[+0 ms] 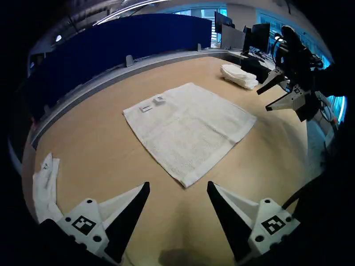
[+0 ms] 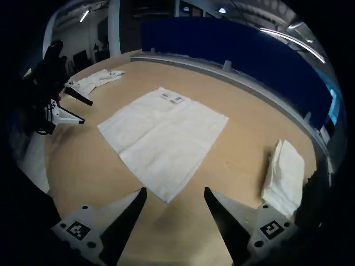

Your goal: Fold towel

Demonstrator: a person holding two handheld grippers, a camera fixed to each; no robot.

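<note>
Loose cloth: one, crumpled at the worktop left edge, probably awaiting its turn.
Left tool: one, fingers spread, empty, above the near edge.
Towel: one, flat mid-worktop, corner toward the tool, apparently laid out for a first fold. Two tags at its far edge.
Stack: one, folded, far right, likely finished work.
Right tool: one, spread, empty, poised short of the towel.

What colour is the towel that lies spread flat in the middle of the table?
The towel is plain white; the left gripper view shows it best.
</note>
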